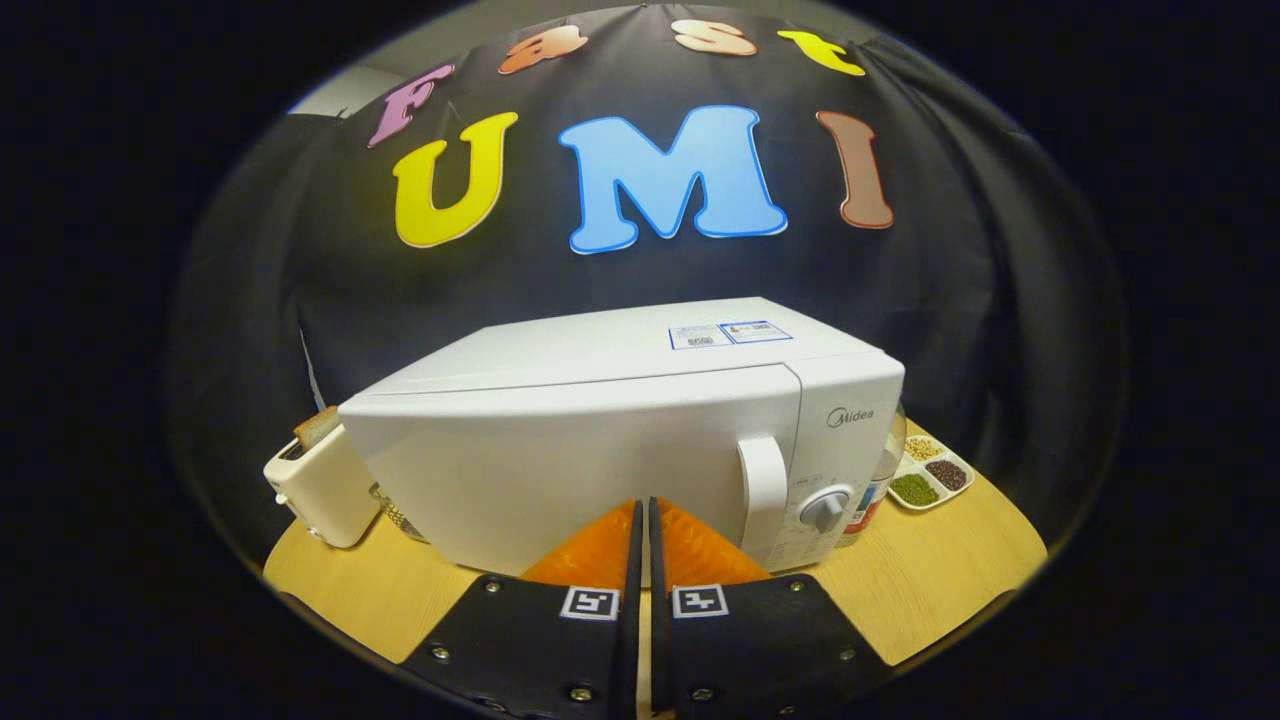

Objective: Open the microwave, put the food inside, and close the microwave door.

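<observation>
claw (643, 515): we've got the fingers pinched together, nothing between them | microwave (600, 440): sitting on the wooden table (940, 570), door closed, right ahead of our fingertips | handle (762, 490): just off to the right of the tips | toaster (322, 485): left of the microwave

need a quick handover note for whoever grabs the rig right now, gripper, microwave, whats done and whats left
Gripper: fingers shut together, holding nothing, tips close to the microwave door, left of its handle.
Microwave: on the table, door closed.
Toaster stands left of it, a tray of beans to the right.
Done: can't tell from this view.
Left: if food isn't inside yet, open the door by the handle, put it in, close the door.
</observation>
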Demonstrator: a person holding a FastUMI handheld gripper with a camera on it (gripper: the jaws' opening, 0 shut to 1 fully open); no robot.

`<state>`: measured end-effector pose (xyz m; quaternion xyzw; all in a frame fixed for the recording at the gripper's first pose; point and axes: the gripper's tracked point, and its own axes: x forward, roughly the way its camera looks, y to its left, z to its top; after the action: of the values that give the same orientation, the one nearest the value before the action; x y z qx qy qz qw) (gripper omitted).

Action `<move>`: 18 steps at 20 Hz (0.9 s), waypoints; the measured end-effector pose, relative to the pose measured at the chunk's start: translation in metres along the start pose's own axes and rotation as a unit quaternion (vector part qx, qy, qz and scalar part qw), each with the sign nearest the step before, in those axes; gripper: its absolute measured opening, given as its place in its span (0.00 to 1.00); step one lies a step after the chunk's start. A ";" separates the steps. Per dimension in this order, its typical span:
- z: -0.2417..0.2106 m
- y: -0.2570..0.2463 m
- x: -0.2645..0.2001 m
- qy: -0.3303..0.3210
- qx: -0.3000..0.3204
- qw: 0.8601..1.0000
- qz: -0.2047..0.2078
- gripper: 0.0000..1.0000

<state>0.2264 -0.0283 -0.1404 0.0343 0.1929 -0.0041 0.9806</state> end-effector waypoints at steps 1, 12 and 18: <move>0.004 0.002 -0.012 -0.008 -0.005 1.000 -0.001 0.05; 0.034 0.009 -0.160 -0.093 -0.011 0.996 -0.003 0.05; 0.045 0.008 -0.218 -0.132 -0.012 0.991 0.003 0.55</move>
<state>0.0415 -0.0243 -0.0160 0.0226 0.0616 -0.0038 0.9978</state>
